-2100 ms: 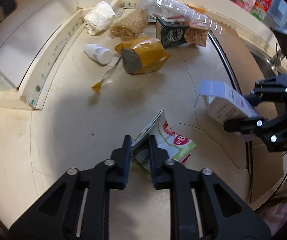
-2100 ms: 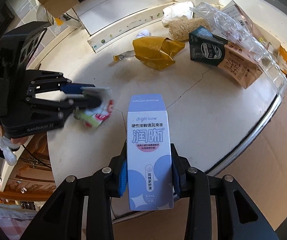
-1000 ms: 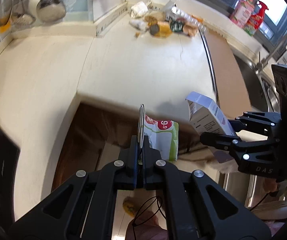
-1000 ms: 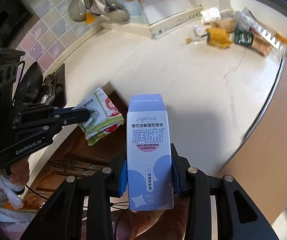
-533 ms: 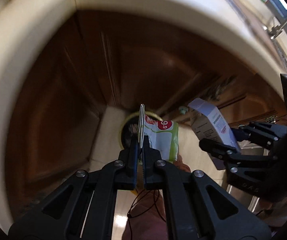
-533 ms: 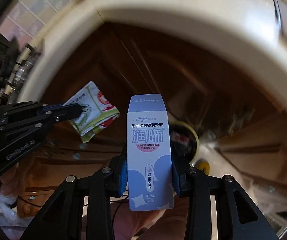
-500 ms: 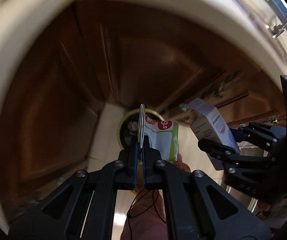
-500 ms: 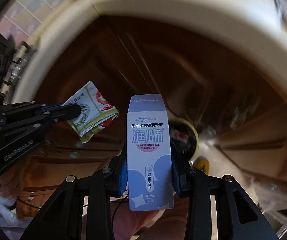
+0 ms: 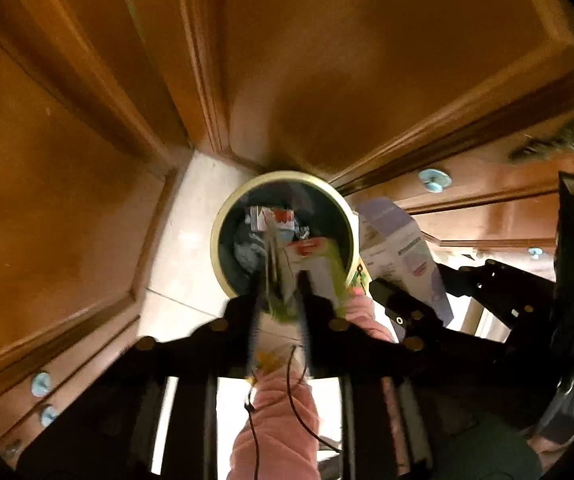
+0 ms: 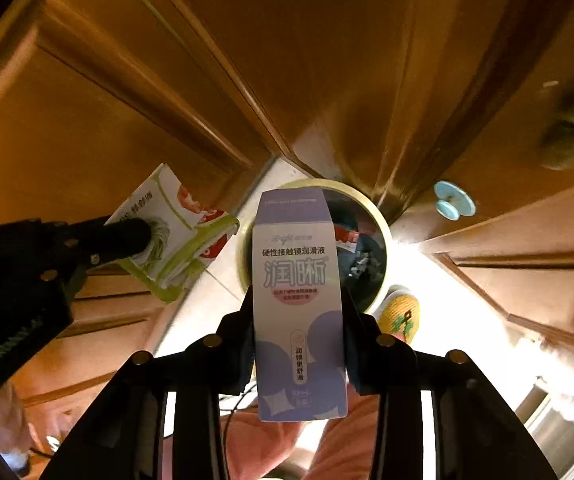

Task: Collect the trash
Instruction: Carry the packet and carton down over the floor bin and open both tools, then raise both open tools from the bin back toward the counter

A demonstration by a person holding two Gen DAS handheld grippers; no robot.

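Two black grippers point down at a round bin with a cream rim (image 9: 223, 224) on the pale floor tiles (image 9: 179, 240). Low in the frame, the left gripper (image 9: 278, 300) has its jaws opening, and the green and white crinkly wrapper (image 9: 319, 268) between them looks about to slip free. The right gripper (image 10: 299, 344) also has its jaws opening, but the tall purple and white cardboard box (image 10: 299, 300) sits upright between the pads. Best to keep both right over the dark hole, so nothing hits the rim. Past the bin stand brown wooden cupboard doors (image 9: 327, 60).
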